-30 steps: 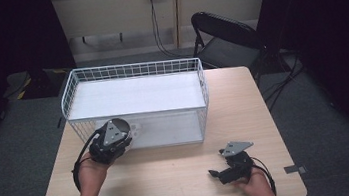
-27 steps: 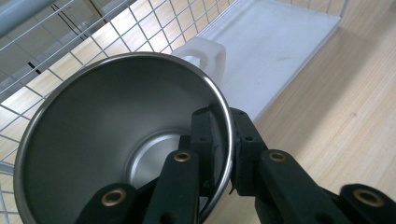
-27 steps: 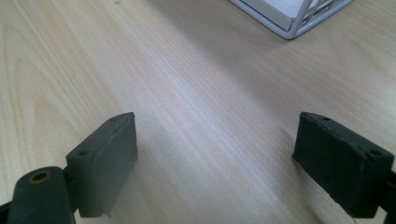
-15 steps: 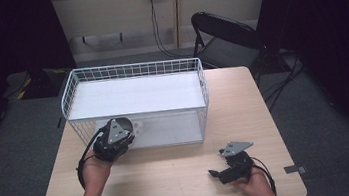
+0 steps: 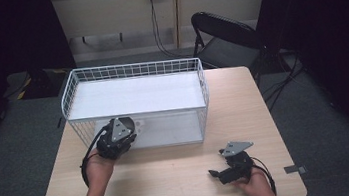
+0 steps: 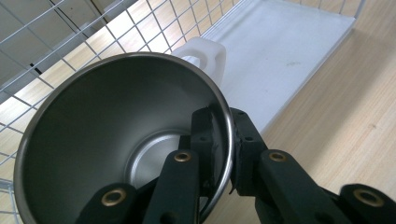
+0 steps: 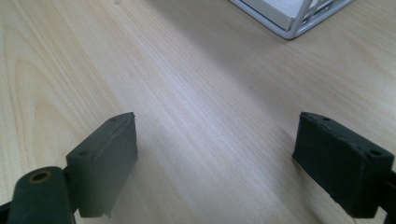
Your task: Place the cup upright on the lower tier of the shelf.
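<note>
The steel cup (image 6: pixel 126 140) sits pinched by its rim in our left gripper (image 6: pixel 224 154), one jaw inside the bowl and the other outside, pressed together on the thin wall; in the high view that gripper (image 5: pixel 116 135) is at the front left of the white wire rack (image 5: pixel 131 73), at the open lower tier. We judge the cup to be light, rigid and smooth: polished metal that will not give under the pads but may slip or pivot in them, since a rim pinch holds only a narrow strip and the body hangs off to one side. A deeper bite down the wall, with the pads square to it, looks the safer hold; a dent seems unlikely, a clatter against the wires more so. It has a white plastic handle (image 6: pixel 208 58) on the far side, which lies close to the rack's mesh and could snag there. Just beyond is the rack's white lower shelf (image 6: pixel 289 56), resting on the wooden table (image 5: pixel 245 119). Our right gripper (image 7: pixel 217 163) rests well apart at the near right of the table (image 7: pixel 187 93), its jaws spread wide with nothing between them, and a corner of the rack shows ahead of it. A black folding chair (image 5: pixel 226 41) stands behind the table.
</note>
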`<state>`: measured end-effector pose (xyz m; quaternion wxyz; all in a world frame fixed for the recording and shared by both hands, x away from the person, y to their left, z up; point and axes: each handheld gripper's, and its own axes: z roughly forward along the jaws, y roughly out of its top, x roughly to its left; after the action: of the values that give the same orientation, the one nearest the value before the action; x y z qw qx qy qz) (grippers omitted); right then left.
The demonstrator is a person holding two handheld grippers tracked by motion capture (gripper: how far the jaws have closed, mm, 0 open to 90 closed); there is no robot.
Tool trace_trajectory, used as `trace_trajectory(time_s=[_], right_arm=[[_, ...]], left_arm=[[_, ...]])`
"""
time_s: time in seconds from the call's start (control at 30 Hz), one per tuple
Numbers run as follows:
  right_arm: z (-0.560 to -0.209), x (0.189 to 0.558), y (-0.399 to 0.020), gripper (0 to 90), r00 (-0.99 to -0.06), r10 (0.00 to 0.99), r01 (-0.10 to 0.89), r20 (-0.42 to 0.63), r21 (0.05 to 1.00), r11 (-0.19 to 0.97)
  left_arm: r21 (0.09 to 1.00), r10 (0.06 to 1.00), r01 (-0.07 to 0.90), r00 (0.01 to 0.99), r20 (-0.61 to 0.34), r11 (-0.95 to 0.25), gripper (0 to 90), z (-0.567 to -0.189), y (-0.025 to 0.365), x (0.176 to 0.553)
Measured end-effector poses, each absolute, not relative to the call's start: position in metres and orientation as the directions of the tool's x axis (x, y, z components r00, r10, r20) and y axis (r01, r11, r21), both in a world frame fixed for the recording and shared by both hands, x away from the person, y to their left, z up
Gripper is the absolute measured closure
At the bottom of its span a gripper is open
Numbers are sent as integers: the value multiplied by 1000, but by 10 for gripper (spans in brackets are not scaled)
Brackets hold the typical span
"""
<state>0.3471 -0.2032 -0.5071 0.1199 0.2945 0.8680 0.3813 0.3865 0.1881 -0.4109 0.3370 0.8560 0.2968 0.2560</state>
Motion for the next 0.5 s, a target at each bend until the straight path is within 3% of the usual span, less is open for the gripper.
trace_trajectory(time_s=[0.5], right_arm=[[-507, 347, -203, 125, -798, 602, 420, 16, 732, 536]], left_arm=[[732, 686, 331, 684, 248, -596, 824, -412, 186, 391]])
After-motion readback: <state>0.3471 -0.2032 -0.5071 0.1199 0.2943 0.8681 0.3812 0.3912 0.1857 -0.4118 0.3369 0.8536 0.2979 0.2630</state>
